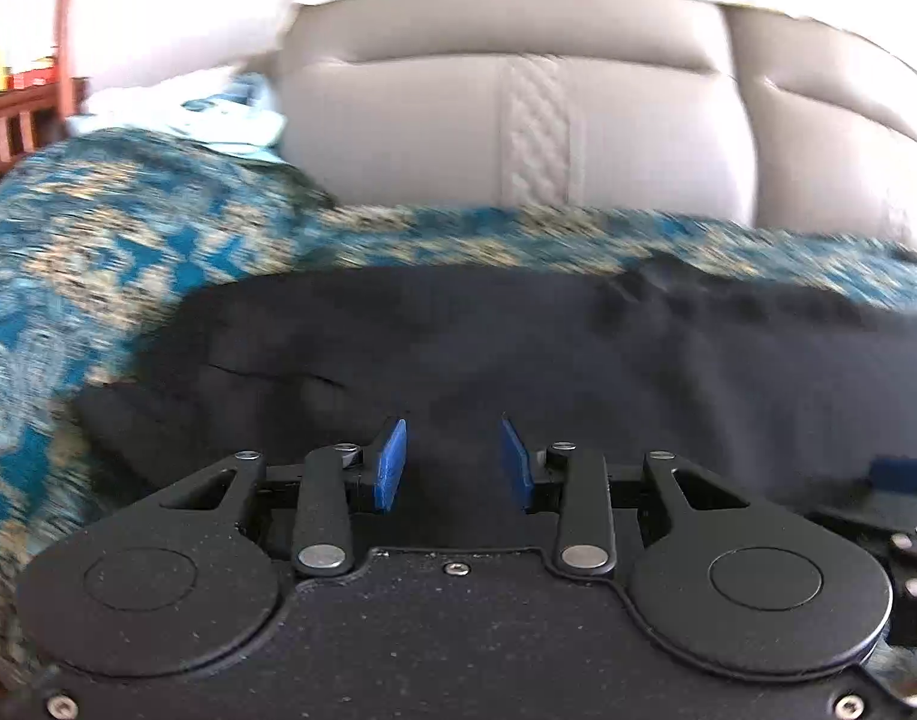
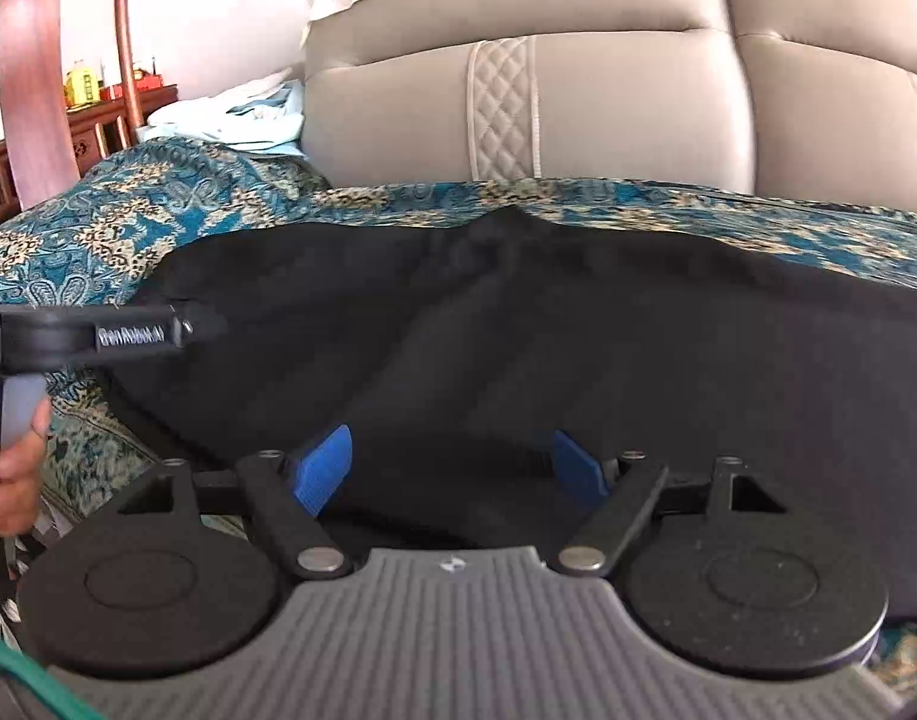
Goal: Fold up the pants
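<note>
Black pants (image 1: 518, 360) lie spread on a teal and gold patterned cover (image 1: 98, 252); in the right wrist view the pants (image 2: 548, 330) fill the middle. My left gripper (image 1: 452, 459) is open, its blue pads (image 1: 391, 465) low over the dark cloth with nothing between them. My right gripper (image 2: 452, 468) is open wide over the near edge of the pants, blue pads (image 2: 323, 468) apart, with the cloth lying below them. The left gripper's body (image 2: 86, 336) shows at the left of the right wrist view, held by a hand (image 2: 8, 480).
A beige padded sofa back (image 2: 578, 90) rises behind the patterned cover (image 2: 128, 210). Light blue and white cloth (image 2: 236, 117) lies at the back left. A wooden chair frame (image 2: 32, 78) and a wooden cabinet (image 2: 98, 126) stand at far left.
</note>
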{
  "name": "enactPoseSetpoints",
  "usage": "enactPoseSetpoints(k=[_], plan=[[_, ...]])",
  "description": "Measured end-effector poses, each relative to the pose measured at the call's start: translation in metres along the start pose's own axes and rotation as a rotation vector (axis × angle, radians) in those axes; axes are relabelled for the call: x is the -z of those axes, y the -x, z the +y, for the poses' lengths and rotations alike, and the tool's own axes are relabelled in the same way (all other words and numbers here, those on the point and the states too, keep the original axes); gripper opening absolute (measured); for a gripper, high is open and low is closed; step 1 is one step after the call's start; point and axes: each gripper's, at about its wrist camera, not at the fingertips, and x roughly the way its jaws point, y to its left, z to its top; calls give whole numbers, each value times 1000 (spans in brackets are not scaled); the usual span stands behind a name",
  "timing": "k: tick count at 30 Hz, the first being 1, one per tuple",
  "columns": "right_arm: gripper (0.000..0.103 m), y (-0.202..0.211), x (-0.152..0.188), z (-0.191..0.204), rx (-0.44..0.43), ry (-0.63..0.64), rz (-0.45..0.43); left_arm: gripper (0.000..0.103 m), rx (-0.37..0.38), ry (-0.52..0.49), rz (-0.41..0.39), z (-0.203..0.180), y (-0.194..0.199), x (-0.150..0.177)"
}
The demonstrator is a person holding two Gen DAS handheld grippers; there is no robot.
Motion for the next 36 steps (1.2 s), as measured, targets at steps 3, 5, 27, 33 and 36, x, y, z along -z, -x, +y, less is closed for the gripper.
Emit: enactPoseSetpoints(k=[3, 5, 27, 33, 36], plan=[[85, 11, 5, -22, 28, -41, -2, 34, 37, -11, 23, -24, 0, 7], [86, 19, 7, -38, 44, -71, -5, 34, 40, -19, 34, -35, -1, 11], [89, 135, 88, -186, 213, -774, -192, 36, -6, -83, 32, -60, -5, 15], [89, 132, 81, -207, 233, -823, -258, 36, -5, -66, 36, -58, -6, 15], [89, 125, 78, -214, 244, -837, -291, 36, -10, -67, 35, -58, -6, 14]])
